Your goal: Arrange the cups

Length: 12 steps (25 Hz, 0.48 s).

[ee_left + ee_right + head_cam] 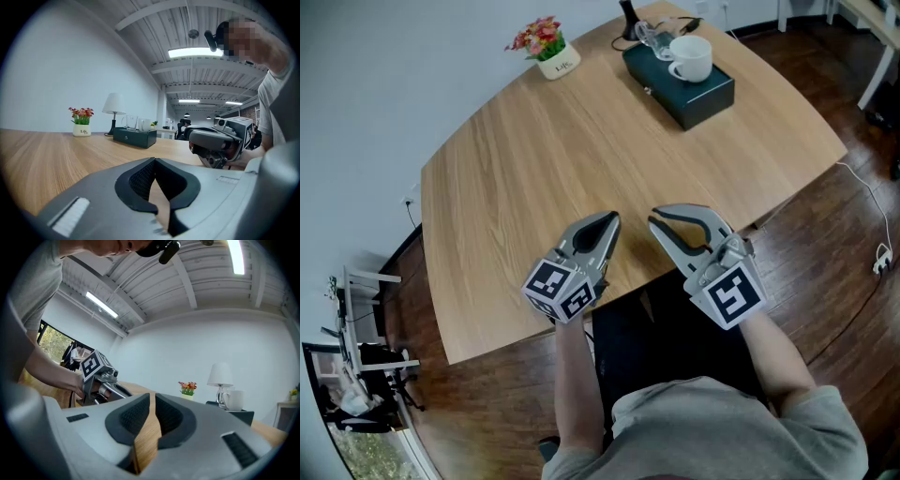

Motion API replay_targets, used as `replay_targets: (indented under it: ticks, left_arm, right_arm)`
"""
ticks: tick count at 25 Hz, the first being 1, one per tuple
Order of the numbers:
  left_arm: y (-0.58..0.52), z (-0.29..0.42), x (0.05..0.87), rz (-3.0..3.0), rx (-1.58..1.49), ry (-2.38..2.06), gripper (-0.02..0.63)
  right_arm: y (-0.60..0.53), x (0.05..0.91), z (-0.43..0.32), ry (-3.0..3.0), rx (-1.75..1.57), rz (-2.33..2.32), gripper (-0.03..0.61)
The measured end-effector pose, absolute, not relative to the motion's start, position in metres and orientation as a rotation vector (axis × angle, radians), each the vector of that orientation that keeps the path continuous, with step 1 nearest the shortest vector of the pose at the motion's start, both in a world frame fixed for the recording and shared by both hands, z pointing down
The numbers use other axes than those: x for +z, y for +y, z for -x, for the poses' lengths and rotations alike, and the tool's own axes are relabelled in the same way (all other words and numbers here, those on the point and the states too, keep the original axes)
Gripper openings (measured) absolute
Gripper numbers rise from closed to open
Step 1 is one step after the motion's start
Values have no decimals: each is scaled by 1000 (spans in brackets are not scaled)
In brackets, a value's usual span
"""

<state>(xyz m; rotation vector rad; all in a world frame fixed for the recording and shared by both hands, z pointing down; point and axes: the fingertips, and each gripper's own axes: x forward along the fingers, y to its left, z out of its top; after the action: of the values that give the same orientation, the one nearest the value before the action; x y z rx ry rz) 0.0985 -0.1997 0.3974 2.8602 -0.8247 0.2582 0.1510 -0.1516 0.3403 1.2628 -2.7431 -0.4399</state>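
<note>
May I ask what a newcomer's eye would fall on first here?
The grey left tool and right tool, both shut and empty, are side by side over the near edge of the light wooden table. At its far end a dark green box carries a white mug, a white pot of red flowers to its left.

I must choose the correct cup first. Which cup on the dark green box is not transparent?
The white mug with a handle, on the dark green box. The other cup, just beyond it from the person, is clear glass.
</note>
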Motion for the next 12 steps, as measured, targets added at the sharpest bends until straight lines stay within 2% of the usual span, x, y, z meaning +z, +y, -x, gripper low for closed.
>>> replay_targets:
  ticks: [12]
  left_arm:
    - [-199,-98,395,-2872,240,-824,11]
  right_arm:
    - [-153,343,-150,-2748,-408,-1252,35]
